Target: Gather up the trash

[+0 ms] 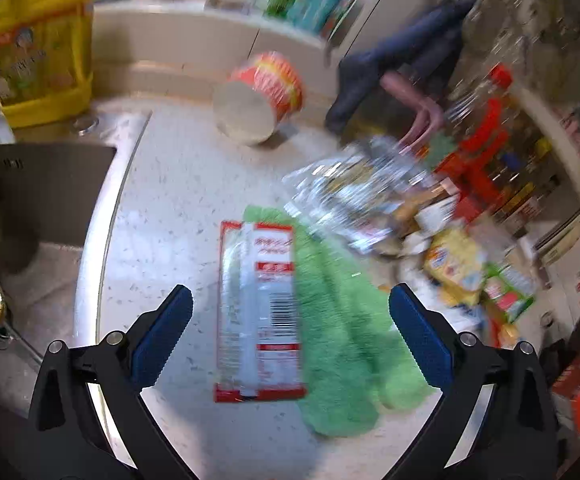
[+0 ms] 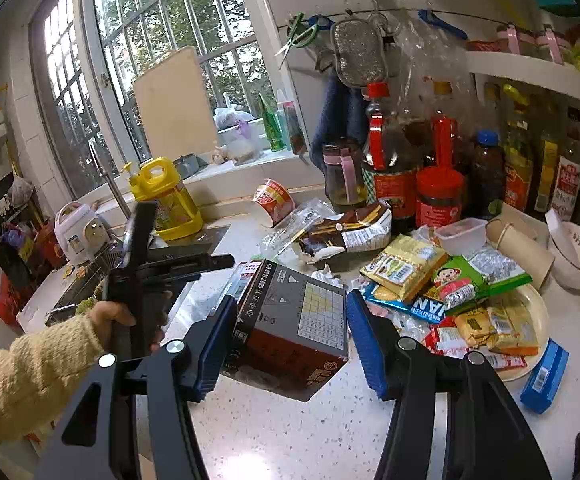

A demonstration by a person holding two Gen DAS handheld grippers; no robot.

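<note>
Left wrist view: left gripper [image 1: 290, 320] jaws spread wide, a flat crinkly red-and-white wrapper [image 1: 258, 312] between them untouched, on the speckled surface [image 1: 178, 208] beside fuzzy green cloth [image 1: 345, 344]; right gripper [image 2: 291, 336] jaws pinching a boxy dark carton [image 2: 293, 336].

Speckled counter [image 2: 290, 440]; wrappers [image 2: 401, 268], cloth [image 1: 341, 320]
</note>
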